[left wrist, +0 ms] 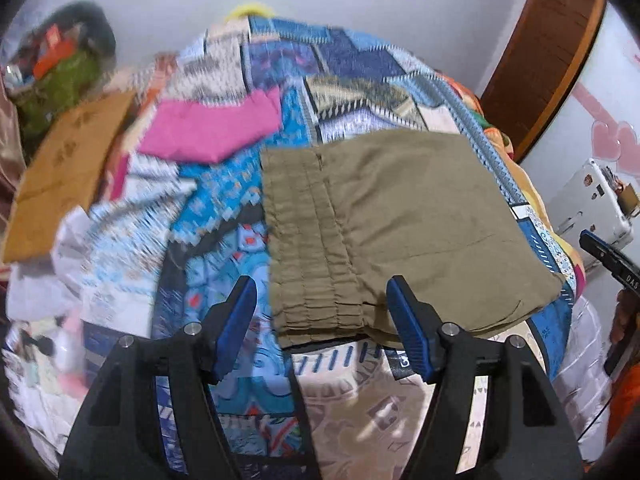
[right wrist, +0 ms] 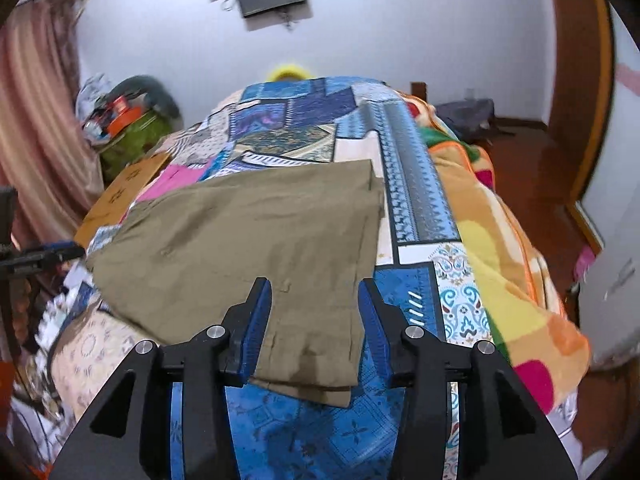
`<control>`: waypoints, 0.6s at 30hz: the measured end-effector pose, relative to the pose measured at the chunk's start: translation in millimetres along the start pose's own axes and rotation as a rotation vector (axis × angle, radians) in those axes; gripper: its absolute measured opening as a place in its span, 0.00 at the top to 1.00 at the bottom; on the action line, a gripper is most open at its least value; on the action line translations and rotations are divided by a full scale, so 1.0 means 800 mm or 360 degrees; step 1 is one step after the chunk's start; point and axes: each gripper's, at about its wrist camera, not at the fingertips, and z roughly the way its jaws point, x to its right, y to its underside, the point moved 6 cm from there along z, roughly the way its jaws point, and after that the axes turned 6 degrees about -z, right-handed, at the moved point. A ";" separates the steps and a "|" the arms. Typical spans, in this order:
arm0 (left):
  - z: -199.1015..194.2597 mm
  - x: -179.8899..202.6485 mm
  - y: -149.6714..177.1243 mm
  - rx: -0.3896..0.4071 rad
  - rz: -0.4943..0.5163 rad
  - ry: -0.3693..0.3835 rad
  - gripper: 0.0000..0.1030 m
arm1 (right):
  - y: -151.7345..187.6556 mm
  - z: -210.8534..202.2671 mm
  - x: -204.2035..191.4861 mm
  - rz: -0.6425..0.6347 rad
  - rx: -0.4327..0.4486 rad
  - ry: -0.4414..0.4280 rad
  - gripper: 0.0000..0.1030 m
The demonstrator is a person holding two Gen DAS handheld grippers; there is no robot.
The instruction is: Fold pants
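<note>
A: Where are the olive-green cotton pants [right wrist: 248, 240]?

B: Folded flat on the blue patchwork bedspread [right wrist: 416, 200], long axis running left-right. Left gripper [left wrist: 322, 320] and right gripper [right wrist: 314, 320] both spread, empty; right nearer the hem.

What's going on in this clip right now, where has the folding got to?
A person holds two handheld grippers over olive-brown pants lying folded on a patchwork bedspread. The left gripper is open at the elastic waistband end; the right gripper is open with the hem end between its fingers, not clamped. A pink garment and a cardboard sheet lie beyond. Neither gripper holds anything.
</note>
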 end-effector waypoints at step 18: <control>-0.005 0.005 0.013 0.0041 0.0085 -0.0037 0.50 | 0.072 0.056 -0.028 0.0040 -0.0250 -0.0129 0.60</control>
